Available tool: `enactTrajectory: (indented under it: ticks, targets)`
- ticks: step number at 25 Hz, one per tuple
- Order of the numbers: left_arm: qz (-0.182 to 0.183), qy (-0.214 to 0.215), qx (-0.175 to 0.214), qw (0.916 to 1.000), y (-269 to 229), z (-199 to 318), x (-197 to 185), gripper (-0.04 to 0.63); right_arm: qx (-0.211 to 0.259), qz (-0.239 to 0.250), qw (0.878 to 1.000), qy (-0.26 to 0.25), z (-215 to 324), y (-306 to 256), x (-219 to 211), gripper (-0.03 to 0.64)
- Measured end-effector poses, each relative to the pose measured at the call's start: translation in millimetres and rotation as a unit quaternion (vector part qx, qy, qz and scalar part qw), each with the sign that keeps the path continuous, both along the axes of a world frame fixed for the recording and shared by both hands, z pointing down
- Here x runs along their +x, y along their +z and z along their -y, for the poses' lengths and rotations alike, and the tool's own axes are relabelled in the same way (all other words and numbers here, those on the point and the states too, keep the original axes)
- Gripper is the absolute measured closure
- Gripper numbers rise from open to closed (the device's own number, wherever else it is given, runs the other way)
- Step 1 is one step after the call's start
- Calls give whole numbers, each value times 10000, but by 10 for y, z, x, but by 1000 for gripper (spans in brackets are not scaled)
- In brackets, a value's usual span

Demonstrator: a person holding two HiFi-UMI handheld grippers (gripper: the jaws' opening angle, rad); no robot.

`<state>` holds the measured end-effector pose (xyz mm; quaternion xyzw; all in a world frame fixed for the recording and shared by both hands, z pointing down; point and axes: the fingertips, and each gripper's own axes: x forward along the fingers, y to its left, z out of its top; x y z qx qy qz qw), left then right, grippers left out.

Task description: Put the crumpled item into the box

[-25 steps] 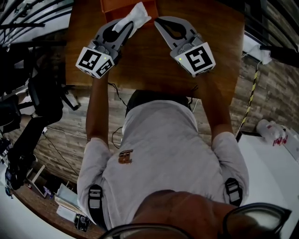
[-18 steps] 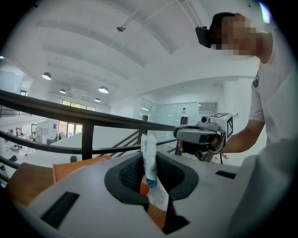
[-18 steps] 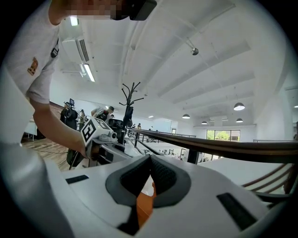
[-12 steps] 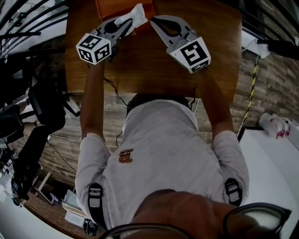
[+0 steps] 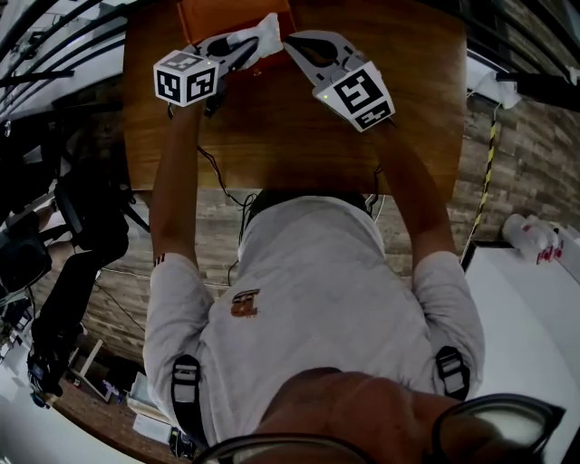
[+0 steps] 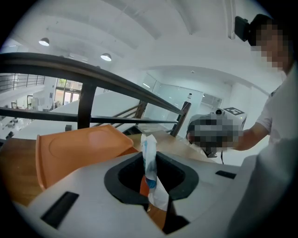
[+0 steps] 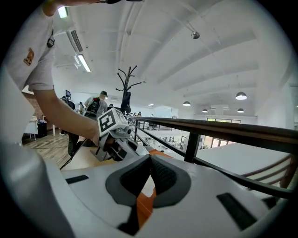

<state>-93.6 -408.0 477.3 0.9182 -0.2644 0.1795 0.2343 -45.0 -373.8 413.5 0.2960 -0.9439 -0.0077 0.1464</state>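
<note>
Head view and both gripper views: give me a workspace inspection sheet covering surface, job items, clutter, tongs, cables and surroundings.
Surface: wooden table, bare in the middle.
Job's things: orange box at the table's far edge; crumpled item, white, over the box's edge in the head view.
Clutter: nothing seen on the table.
Grippers: left tongs shut on the crumpled item; right tongs shut, empty.
Cables: dark cable hanging below the table's near edge.
Surroundings: dark railing; wood-plank floor.
</note>
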Motion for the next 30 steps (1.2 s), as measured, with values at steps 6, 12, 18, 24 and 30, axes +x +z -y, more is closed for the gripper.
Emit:
enactTrajectory:
  ticks: [6, 12, 18, 24, 30]
  targets:
    - [237, -24, -585, 9980, 323, 217, -13, 515, -35, -144, 9999, -88, 166, 107, -29, 585]
    - [297, -152, -1207, 9921, 586, 320, -70, 515, -86, -155, 9998, -135, 194, 183, -43, 585]
    - [760, -104, -1595, 9842, 784, 336, -47, 515, -87, -76, 9998, -177, 238, 150, -13, 584]
    - [1518, -168, -1475, 9772, 971, 388, -97, 464, -120, -44, 9997, -226, 263, 214, 4, 586]
    - [2048, -349, -1119, 9717, 970, 395, -255, 364, -73, -62, 9996, -265, 215, 189, -34, 584]
